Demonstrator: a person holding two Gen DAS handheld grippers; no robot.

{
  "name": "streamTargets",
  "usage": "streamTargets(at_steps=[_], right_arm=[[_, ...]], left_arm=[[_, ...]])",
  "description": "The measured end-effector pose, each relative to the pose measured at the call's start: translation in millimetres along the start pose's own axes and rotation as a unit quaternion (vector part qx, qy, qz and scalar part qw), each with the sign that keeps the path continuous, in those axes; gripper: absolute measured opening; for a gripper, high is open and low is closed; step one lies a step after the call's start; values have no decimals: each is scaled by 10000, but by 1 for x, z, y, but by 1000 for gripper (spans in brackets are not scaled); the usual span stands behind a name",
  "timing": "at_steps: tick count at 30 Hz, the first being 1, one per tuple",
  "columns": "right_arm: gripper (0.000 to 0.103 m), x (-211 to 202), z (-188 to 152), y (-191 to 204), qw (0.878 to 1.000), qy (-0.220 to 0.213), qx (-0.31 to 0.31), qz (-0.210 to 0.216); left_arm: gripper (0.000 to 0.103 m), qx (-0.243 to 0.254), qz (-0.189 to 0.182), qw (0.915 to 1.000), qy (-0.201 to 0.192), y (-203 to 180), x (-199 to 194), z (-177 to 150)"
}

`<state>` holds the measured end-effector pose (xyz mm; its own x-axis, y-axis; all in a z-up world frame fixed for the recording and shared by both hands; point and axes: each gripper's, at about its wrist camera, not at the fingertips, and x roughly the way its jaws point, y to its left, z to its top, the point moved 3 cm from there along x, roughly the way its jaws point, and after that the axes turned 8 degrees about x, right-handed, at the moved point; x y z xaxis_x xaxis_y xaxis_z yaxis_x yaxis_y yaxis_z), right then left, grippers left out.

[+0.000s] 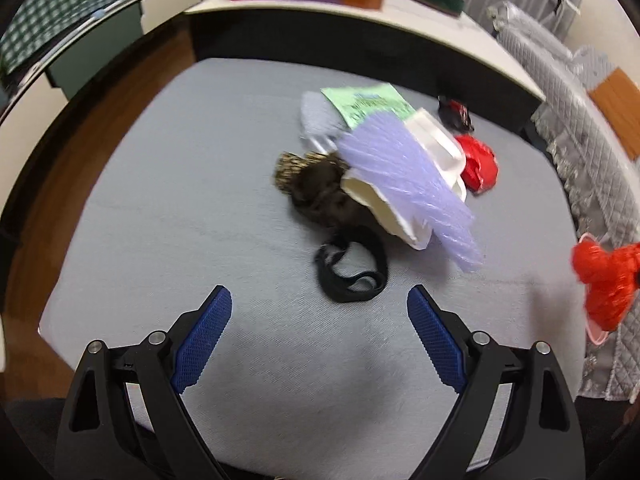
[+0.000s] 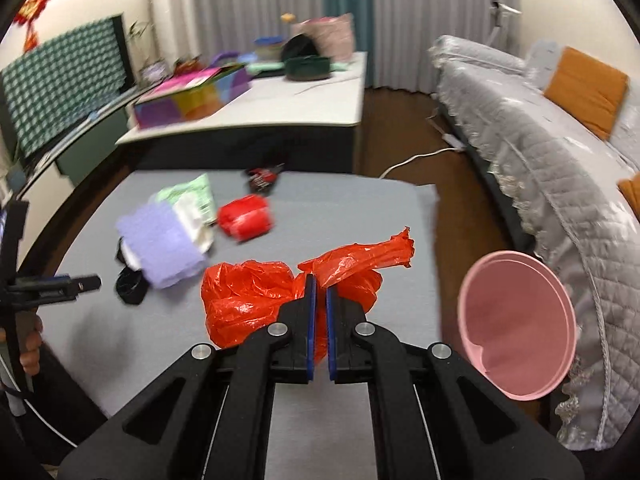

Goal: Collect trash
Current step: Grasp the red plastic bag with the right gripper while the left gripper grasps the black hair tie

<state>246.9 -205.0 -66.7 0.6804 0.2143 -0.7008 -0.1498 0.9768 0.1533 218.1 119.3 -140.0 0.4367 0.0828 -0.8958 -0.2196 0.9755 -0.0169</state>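
Now your right tool [image 2: 319,292] is pressed together on a crumpled red plastic bag [image 2: 256,300], the film bunched between the blue pads and lifted clear of the grey surface [image 2: 380,216]. The pink bin [image 2: 520,328] stands just to the right of that tool, mouth tipped toward you, beside the quilted sofa [image 2: 540,152]. By the look of it you are in the carrying step: one piece of trash picked, not yet dropped. The next move calls for swinging the bag over the bin's mouth and spreading the jaws only once the loose tail hangs inside the rim, since thin film can cling to the pads. Your left tool [image 1: 320,312] hovers with its jaws spread wide and nothing between them, pointing down at the remaining pile: a black strap [image 1: 352,276], a lilac ribbed sheet [image 1: 408,184] over a white tray [image 1: 436,140], a green leaflet [image 1: 368,104] and a red wad [image 1: 480,164]. The strap lies nearest, so it looks the likeliest next pick.
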Motion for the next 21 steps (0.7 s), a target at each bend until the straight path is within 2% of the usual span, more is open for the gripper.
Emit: streamTargets(at_steps=[6,7,8,9,11,12,13,14,17,21], right_arm=[[5,13,-1,-34,9991,128,387,-77],[5,13,0,-35,9991,119,394,-89],[5,14,1,-37,9991,109,396,-102],[5,13,0,-37,9991,112,403,-94],[5,13,-1,-38,9991,127,416,-24],[5,11,-3,-38,9991,113,399,-21],[5,10,-3,-38,9992,96,378,-29],[5,9,-3,-37,9993,85,366,-40],[5,8,-3,-37,9993,71,357,-79],[5,5,-3,-36,9993,35,361,-70]], left_arm=[[86,57,100,9995,296,-21,39,12],[82,18,145,9992,384,-20,45,12],[72,-44,171,9987,476,-20,50,11],[66,-131,142,9981,591,-19,55,10],[39,-271,-80,9967,761,-17,63,8],[37,-308,-82,9969,714,-17,62,8],[20,-308,-109,9973,658,-16,61,8],[11,-292,-196,9971,670,-16,60,8],[10,-391,-180,9968,681,-9,50,3],[9,-303,-187,9982,474,-3,17,-4]])
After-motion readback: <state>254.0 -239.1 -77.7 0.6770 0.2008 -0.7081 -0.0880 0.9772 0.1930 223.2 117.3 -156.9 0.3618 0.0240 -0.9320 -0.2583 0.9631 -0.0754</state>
